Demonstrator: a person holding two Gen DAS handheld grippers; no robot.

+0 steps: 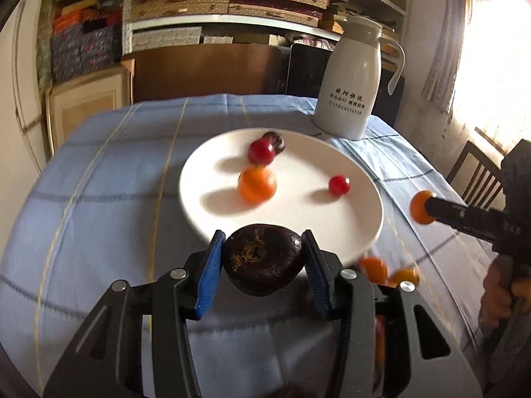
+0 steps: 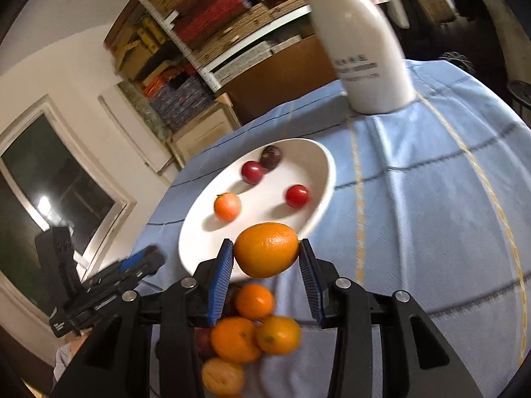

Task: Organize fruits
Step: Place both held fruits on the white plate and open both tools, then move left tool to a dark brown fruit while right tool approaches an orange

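Observation:
My left gripper [image 1: 263, 236] is shut on a dark brown round fruit [image 1: 262, 258], held above the near rim of the white plate [image 1: 298, 219]. The plate holds a red fruit [image 1: 260, 152], a dark fruit [image 1: 277, 141], an orange fruit [image 1: 257, 184] and a small red tomato [image 1: 339, 185]. My right gripper [image 2: 265, 243] is shut on an orange [image 2: 267, 249] just off the plate's [image 2: 195, 235] near rim. Under it lies a pile of several oranges [image 2: 235, 340] on the cloth. In the left wrist view the right gripper [image 1: 428, 209] shows at the right with its orange [image 1: 419, 212].
A tall white jug [image 1: 351, 76] stands on the blue checked tablecloth [image 1: 109, 179] behind the plate. A wooden chair [image 1: 478, 172] sits past the table's right edge. A person's hand [image 1: 497, 295] grips the right tool. Shelves of boxes fill the back wall.

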